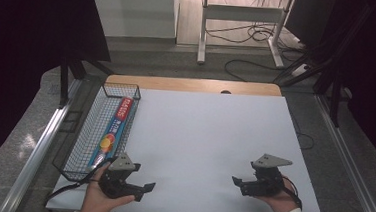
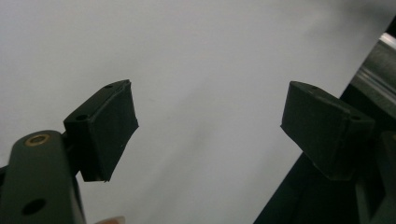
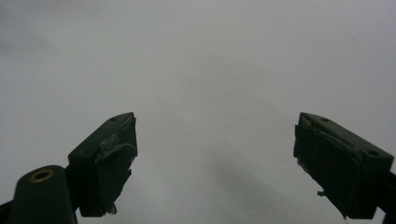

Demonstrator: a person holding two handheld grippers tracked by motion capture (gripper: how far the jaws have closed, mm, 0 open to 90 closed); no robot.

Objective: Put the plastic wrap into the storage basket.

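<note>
From the high view, the bench (image 1: 209, 137) is covered by a plain white sheet, and at about nine o'clock on it sits a black wire basket (image 1: 80, 143), long and narrow, running from near the far edge down toward the near-left corner. Inside the basket lies the box of plastic wrap (image 1: 115, 131), red at its far end and blue with a yellow spot lower down, stretched lengthwise along the basket's right wall. Down at seven o'clock the left tongs (image 1: 145, 190) sit in the person's left hand (image 1: 100, 199), just beside the basket's near end, with the grey plate on top and the jaws aimed toward the middle of the sheet; the jaws stand apart and nothing is between them. Over at five o'clock the right tongs (image 1: 237, 182) rest in the right hand (image 1: 282, 199), a white sleeve showing at the wrist, jaws pointing inward toward nine o'clock, well apart from the basket and the box. Now the left gripper view: two black pads, one at eight o'clock and one at three o'clock, spread wide over bare white sheet, with the dark bench edge cutting across the lower right corner. And the right gripper view: again two black pads, at seven and four o'clock, held wide apart, some frayed tape on their faces, with only white sheet between them.
</note>
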